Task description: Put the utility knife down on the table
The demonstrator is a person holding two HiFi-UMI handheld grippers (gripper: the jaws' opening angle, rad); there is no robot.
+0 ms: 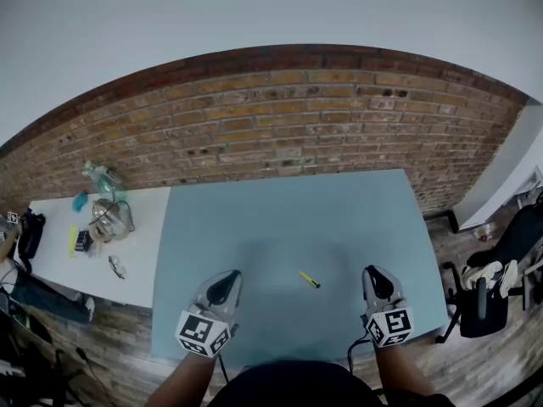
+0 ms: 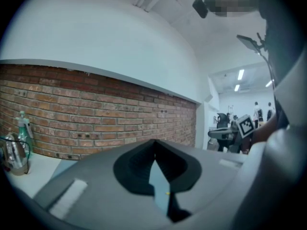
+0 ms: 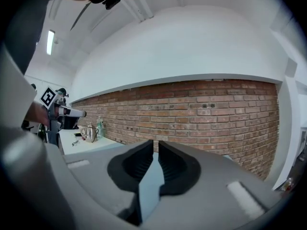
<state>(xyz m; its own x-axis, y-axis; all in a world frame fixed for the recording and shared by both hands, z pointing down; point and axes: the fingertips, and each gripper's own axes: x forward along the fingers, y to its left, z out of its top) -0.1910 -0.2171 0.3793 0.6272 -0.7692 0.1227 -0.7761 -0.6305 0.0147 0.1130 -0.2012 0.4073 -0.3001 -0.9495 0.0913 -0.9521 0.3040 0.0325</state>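
Blue-grey table top (image 1: 288, 210), head view.
- The utility knife (image 1: 310, 279) is small, yellow with a dark end. It lies flat on the bare surface between the two grippers, nearer the right one and touching neither.
- The left gripper (image 1: 226, 283) and right gripper (image 1: 378, 280) are both held by the near edge, apart from the knife and carrying nothing.
- A white side table (image 1: 148, 236) with small clutter stands at the left, and a brick wall (image 1: 280, 117) runs behind.

Left gripper view.
- The jaw tips of the left gripper (image 2: 154, 145) are pressed together, with no object in them.
- Table blue shows through the slot beneath, along with one yellow speck (image 2: 167, 193), probably the knife.

Right gripper view.
- The jaws of the right gripper (image 3: 156, 145) are almost together, with a thin slit between the tips and nothing in it.
- The gripper points level toward the brick wall, and only table top shows below.

Progress, as judged.
- The knife is down on the table and free of both tools, so the placing looks complete.
- Nothing appears left beyond drawing the hands away.
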